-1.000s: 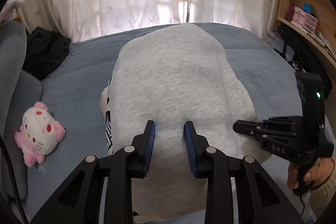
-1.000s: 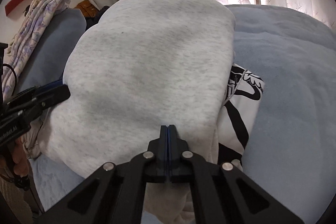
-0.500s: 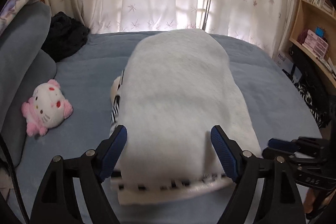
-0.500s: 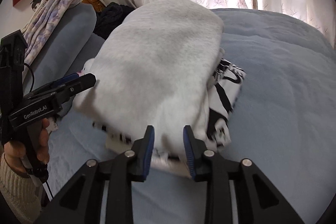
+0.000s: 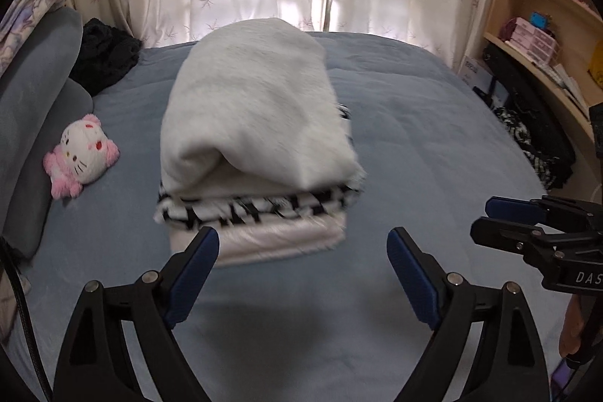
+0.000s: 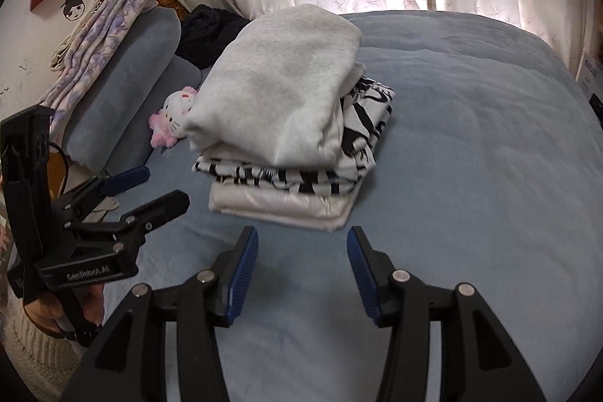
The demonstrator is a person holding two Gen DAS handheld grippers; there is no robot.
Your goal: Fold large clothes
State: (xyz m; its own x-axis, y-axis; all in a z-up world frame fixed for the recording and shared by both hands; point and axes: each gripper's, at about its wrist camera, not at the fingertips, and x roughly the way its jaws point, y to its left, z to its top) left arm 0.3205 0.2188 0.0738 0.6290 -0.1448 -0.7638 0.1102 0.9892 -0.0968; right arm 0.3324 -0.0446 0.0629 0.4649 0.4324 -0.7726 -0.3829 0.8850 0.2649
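Note:
A folded grey sweatshirt (image 5: 256,108) (image 6: 286,89) lies on top of a stack on the blue bed cover (image 5: 414,138) (image 6: 471,138). Under it are a black-and-white patterned garment (image 5: 264,206) (image 6: 286,176) and a white one (image 5: 279,240) (image 6: 279,206). My left gripper (image 5: 301,243) (image 6: 150,189) hangs just short of the stack's near edge, its jaws opening wide with nothing between them. My right gripper (image 6: 302,238) (image 5: 486,217) is off the stack's near right corner, its jaws also opening and empty. Neither touches the clothes.
A pink-and-white plush toy (image 5: 81,155) (image 6: 169,117) lies left of the stack against grey-blue pillows (image 5: 34,108). A black garment (image 5: 105,55) sits at the far left by the curtains. Wooden shelves (image 5: 539,25) stand to the right. A hand (image 6: 45,311) holds the left gripper.
Both grippers let go of the grey sweatshirt, opened, and pulled back and up from the stack. The whole stack now shows in front of them.

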